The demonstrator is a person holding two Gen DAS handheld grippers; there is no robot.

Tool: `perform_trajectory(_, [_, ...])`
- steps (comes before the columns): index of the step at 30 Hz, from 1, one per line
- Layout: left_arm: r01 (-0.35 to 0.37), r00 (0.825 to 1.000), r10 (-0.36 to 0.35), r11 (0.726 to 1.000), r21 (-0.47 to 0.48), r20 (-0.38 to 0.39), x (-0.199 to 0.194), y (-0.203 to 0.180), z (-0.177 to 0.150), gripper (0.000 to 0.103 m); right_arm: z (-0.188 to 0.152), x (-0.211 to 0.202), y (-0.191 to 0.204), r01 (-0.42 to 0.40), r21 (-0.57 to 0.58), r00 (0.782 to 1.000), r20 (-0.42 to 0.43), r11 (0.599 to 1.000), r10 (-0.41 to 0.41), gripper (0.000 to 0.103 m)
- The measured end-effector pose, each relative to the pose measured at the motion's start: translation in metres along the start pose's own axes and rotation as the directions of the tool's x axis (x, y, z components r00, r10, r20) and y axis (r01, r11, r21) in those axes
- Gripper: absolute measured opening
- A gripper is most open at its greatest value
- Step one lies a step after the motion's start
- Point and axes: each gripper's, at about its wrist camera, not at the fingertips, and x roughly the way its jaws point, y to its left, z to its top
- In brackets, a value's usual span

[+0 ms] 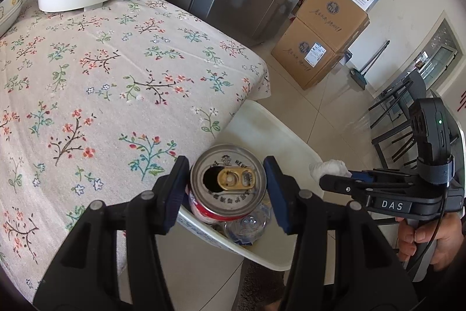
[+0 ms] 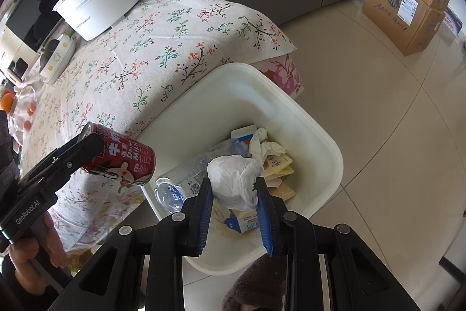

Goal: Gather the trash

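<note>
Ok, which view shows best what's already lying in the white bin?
The right wrist view: it looks down into the white bin, showing a plastic bottle, crumpled tissue and yellow wrappers. In the left wrist view the milk can covers most of the bin; only the bottle peeks out.

bright daylight | floor glare | sharp focus | fisheye-warped, dark corners

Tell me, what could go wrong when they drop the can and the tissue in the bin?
1. The can, held by the left tool, hangs over the bin's rim beside the table; dropped now, it might hit the rim and bounce to the floor.
2. The can is open, so leftover drink could spill on the tablecloth.
3. The tissue in the right tool is light and may cling.
</note>
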Motion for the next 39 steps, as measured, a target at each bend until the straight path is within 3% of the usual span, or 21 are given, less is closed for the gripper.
perform_trajectory(12, [-0.02,1.0,0.02,0.999,0.051,0.011,0.006,-0.006,0.005,0.055,0.002,0.003,0.0,0.017,0.011,1.0,-0.005,1.0,-0.017,0.029])
perform_trajectory(16, [-0.08,0.996,0.077,0.994,0.077,0.034,-0.016,-0.009,0.009,0.083,0.007,0.005,0.004,0.023,0.012,1.0,-0.004,1.0,-0.023,0.029])
perform_trajectory(22, [-0.228,0.973,0.226,0.971,0.066,0.044,-0.055,0.014,0.007,0.098,0.017,0.013,0.02,0.03,0.0,1.0,-0.002,1.0,-0.03,0.031])
perform_trajectory(25, [-0.29,0.956,0.288,0.956,0.043,0.054,-0.073,0.03,0.002,0.102,0.024,0.013,0.027,0.03,0.018,0.999,0.013,0.999,-0.03,0.047])
perform_trajectory(26, [-0.306,0.951,0.304,0.951,0.036,0.054,-0.078,0.034,0.0,0.102,0.026,0.012,0.029,0.034,0.028,0.999,0.018,0.999,-0.034,0.065])
perform_trajectory(27, [-0.318,0.947,0.316,0.948,0.029,0.052,-0.084,0.038,-0.002,0.102,0.026,0.009,0.03,0.034,0.039,0.999,0.033,0.999,-0.035,0.074])
perform_trajectory(39, [-0.414,0.907,0.415,0.91,-0.025,0.068,-0.137,0.059,-0.023,0.102,0.015,-0.027,0.072,-0.007,0.011,0.992,0.125,1.0,0.006,0.077])
